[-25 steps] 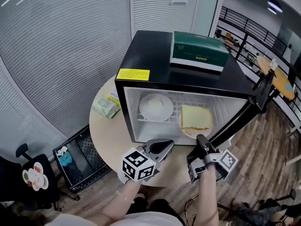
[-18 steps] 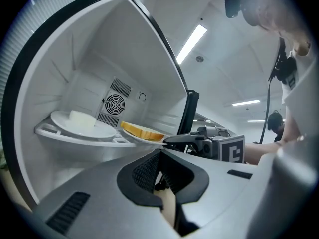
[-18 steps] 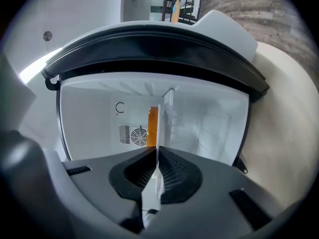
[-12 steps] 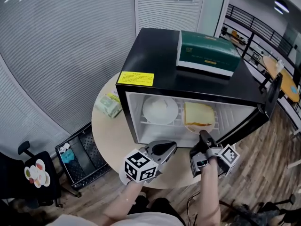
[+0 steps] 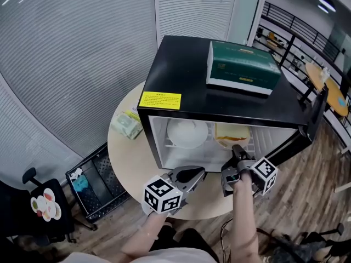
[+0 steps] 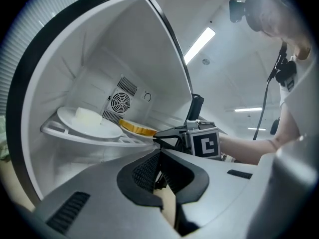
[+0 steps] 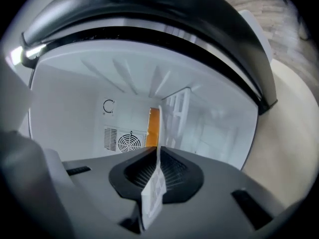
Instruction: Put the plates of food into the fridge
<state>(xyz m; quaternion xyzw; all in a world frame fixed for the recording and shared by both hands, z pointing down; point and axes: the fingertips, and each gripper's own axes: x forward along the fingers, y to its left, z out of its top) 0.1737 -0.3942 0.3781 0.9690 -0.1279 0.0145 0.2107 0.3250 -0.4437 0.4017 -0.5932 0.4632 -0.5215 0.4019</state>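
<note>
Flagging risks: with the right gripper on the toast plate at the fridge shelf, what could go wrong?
1. The right gripper pinches the toast plate by its thin rim; it could tip or slip.
2. The white plate sits close beside it; a sideways push could knock it.

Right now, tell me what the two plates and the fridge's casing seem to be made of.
Left plate: smooth white with a soft sheen, so probably glazed ceramic, though melamine would look the same.
Toast plate: the same plain white with a thin rim; the material is just as open.
Fridge casing: smooth black with a dull sheen and crisp edges, probably painted metal.
</note>
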